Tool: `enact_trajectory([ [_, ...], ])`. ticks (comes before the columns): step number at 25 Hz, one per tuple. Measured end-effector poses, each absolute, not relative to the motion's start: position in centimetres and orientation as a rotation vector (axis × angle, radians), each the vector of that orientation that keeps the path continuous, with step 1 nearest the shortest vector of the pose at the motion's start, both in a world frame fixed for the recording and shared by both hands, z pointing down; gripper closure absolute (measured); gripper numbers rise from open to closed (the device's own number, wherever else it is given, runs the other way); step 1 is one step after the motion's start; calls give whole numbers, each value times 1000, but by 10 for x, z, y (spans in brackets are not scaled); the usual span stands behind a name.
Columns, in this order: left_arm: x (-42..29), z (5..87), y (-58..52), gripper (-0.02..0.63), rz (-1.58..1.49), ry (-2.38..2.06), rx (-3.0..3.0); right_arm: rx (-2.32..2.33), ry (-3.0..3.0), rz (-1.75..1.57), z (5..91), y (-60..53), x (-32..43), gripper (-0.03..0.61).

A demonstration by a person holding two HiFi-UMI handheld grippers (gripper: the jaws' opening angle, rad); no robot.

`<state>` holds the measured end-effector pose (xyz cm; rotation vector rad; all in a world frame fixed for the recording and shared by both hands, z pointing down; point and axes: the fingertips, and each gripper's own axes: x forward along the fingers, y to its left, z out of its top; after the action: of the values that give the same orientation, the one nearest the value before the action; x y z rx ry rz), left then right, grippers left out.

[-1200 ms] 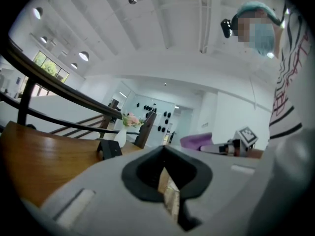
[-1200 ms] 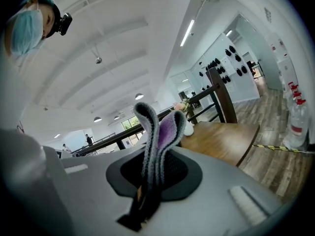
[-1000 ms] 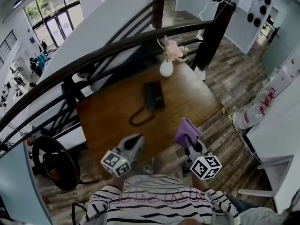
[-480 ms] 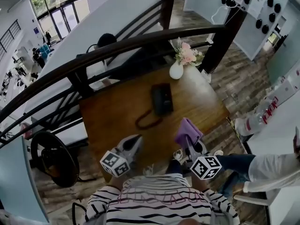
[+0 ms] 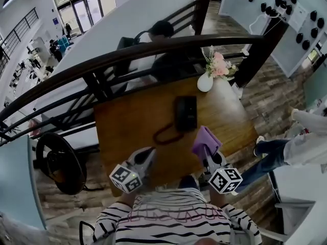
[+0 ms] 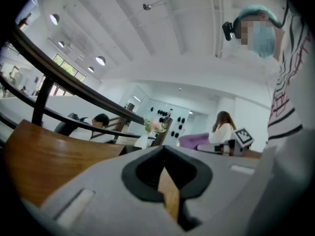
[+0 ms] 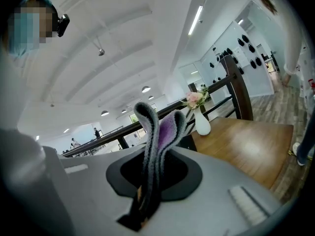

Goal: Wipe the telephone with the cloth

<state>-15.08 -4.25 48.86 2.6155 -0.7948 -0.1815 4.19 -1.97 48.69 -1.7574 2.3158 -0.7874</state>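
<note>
A black telephone (image 5: 186, 112) lies on the wooden table (image 5: 127, 121), its coiled cord (image 5: 166, 135) looping toward me. My right gripper (image 5: 206, 150) is shut on a folded purple cloth (image 5: 206, 140), held over the table's near edge just short of the telephone. In the right gripper view the cloth (image 7: 162, 129) stands up between the jaws, with the telephone (image 7: 187, 142) dark behind it. My left gripper (image 5: 151, 151) hovers at the near edge left of the cord, shut and empty; its jaws (image 6: 167, 181) meet with only a sliver of table showing.
A white vase of pink flowers (image 5: 206, 80) stands at the table's far right corner. A dark railing (image 5: 153, 52) curves behind the table, with a seated person beyond it. Another person's leg (image 5: 268, 149) is on the floor at the right. A round black stand (image 5: 56, 162) sits left.
The table and telephone have shifted right and nearer in the head view. Both grippers keep the same pose. A person has walked in on the right.
</note>
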Motion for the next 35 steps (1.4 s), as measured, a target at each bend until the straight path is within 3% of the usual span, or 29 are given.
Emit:
enact_trajectory([
  [35, -79, 499, -140, 612, -230, -1351, 2370, -1271, 2780, -876, 528, -247, 79, 543],
])
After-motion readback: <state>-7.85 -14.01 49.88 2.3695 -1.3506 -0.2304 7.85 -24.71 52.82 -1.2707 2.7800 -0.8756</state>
